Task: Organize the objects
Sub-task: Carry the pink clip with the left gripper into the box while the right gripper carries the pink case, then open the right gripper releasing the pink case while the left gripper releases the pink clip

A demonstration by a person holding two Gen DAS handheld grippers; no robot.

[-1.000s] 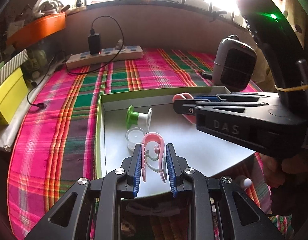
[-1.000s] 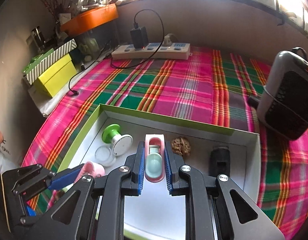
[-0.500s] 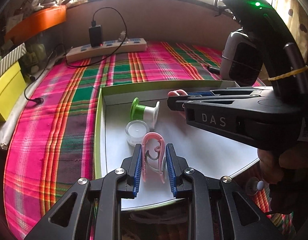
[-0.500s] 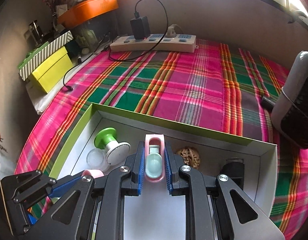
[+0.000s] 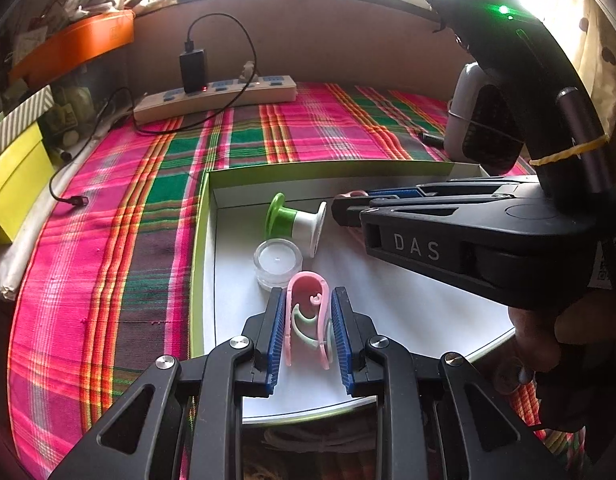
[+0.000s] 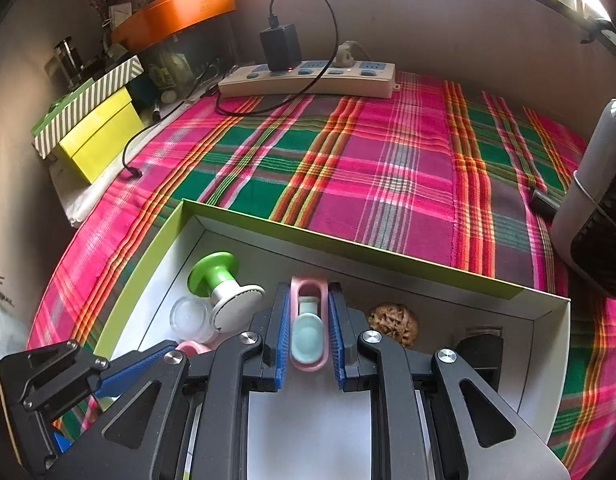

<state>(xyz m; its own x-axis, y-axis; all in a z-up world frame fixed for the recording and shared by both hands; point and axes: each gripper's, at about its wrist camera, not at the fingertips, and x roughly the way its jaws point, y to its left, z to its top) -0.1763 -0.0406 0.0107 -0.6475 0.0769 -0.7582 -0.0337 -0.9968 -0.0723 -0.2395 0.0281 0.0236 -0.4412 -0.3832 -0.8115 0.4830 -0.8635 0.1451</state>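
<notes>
A pink and green plaid cloth (image 6: 388,176) is covering the worktop, with a power strip (image 6: 308,80) lying at its far edge below the window. A shallow white tray (image 6: 348,250) is sitting on the near part. Over it, the left gripper (image 5: 308,332) is squeezing a pink clip (image 5: 308,312) in its jaws, and the right gripper (image 6: 308,338) is clamping a second pink clip (image 6: 308,332). A green-capped spool (image 5: 295,218) is lying just beyond a small clear jar (image 5: 278,262) in the tray's left part.
</notes>
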